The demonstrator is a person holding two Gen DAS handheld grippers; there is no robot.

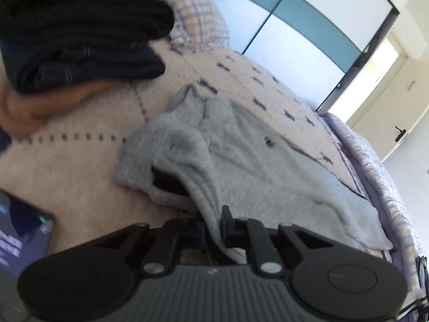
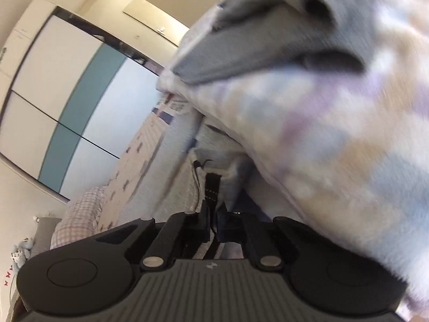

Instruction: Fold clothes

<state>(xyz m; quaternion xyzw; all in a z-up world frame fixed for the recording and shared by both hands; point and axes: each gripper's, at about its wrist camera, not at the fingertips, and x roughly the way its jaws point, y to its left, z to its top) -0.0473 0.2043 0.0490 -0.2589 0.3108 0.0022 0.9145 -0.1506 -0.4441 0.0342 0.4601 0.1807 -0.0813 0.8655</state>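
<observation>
A: Where is our gray fleece top (image 1: 241, 161)?

B: It lies on the bed (image 1: 80, 193), spread from the middle toward the far side edge. One fold of it is lifted up and runs into our left tool (image 1: 213, 230).

A: Is the left tool clamped?

B: Yes, its fingers are pressed together on that gray fold. The cloth hangs down right between them.

A: And our right tool (image 2: 213, 225)?

B: Its fingers are pressed together too, with something thin and pale caught between them. We think it is an edge of the same top (image 2: 187, 187), but the picture is too blurry to be sure. A pastel blanket (image 2: 321, 147) fills the space just beside the tool.

A: What could go wrong?

B: The fleece is thick and fluffy. If we pull fast, it could slide out of a tool and flop down in a heap.

A: Anything else?

B: The right tool might catch the blanket and drag it along. Then the fold would come out crooked. Also, a phone (image 1: 21, 230) sits near the bed's close edge, and a pile of dark clothes (image 1: 80, 32) sits toward the corner by the checked pillow (image 1: 195, 18). A big swing of cloth could bump them.
</observation>
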